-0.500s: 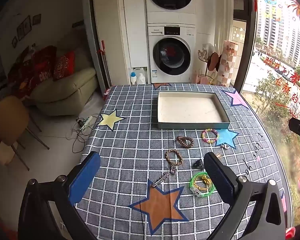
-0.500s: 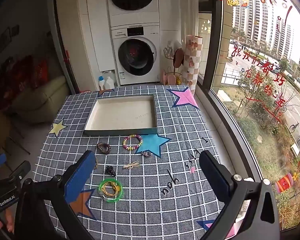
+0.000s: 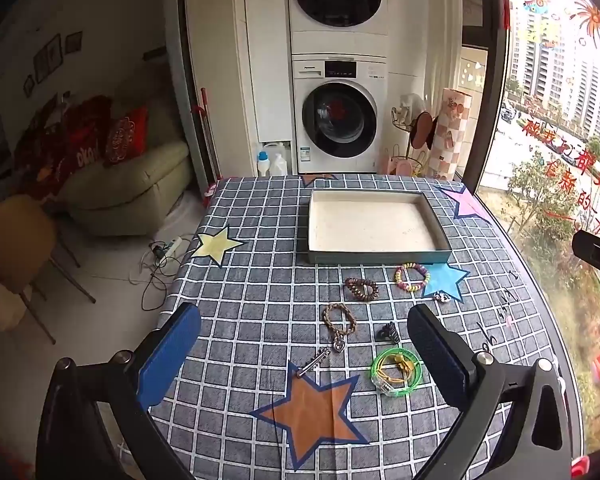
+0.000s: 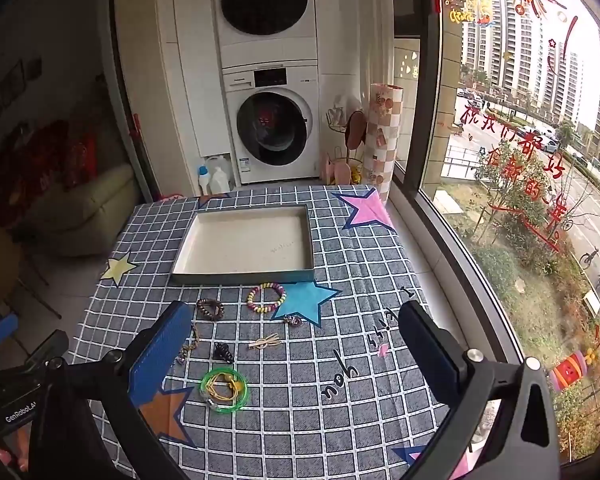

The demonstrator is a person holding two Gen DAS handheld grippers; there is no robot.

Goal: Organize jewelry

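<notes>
An empty grey tray (image 3: 380, 258) (image 4: 242, 277) with a white floor sits at the table's far side. Jewelry lies loose in front of it: a colourful bead bracelet (image 3: 412, 277) (image 4: 266, 297), a dark brown bracelet (image 3: 361, 289) (image 4: 211, 309), a braided tan bracelet with a heart charm (image 3: 339, 319), a metal key charm (image 3: 314, 361), a black clip (image 3: 388, 333) (image 4: 223, 352), a green ring holding yellow cord (image 3: 396, 370) (image 4: 224, 390), and a tan hair clip (image 4: 265, 343). My left gripper (image 3: 304, 354) and right gripper (image 4: 294, 354) hover open above the table, holding nothing.
The checked cloth (image 3: 260, 280) with star patches covers the table, whose left edge drops to the floor with cables (image 3: 160, 256). A window (image 4: 520, 160) runs along the right side. Stacked washing machines (image 3: 338, 112) stand behind the table.
</notes>
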